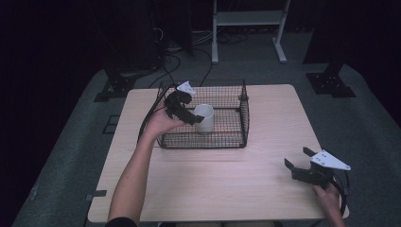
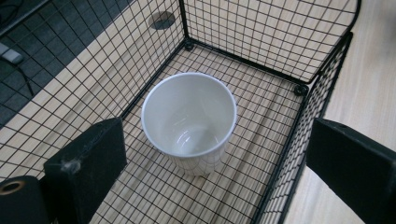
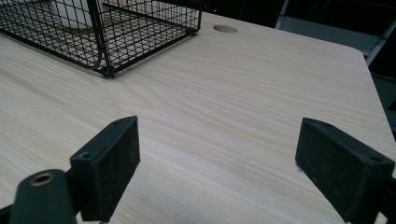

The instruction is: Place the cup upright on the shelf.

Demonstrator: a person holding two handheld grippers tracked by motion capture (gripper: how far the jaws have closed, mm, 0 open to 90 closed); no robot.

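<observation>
Surveying from largest down: we note the table (image 1: 208, 184), pale wood-grain laminate, smooth, with rounded corners. Toward its far edge, left of centre, sits the wire basket (image 1: 246, 113), rigid black mesh with a fine grid for floor and walls. Inside it, near the basket's front-left corner, stands the white cup (image 2: 189, 116), upright, empty, handle-free, slightly tapered towards the foot. We judge it glazed ceramic (or hard plastic; the gloss alone cannot settle it): stiff, light to moderate in weight, slick, liable to chip against the wire. The best hold looks to be across the rim, one pad inside and one outside, or around the wall. The left gripper (image 1: 191, 113) hovers over the cup, jaws spread and empty. The right gripper (image 1: 298, 163) rests near the table's front-right corner, jaws apart on nothing.
</observation>
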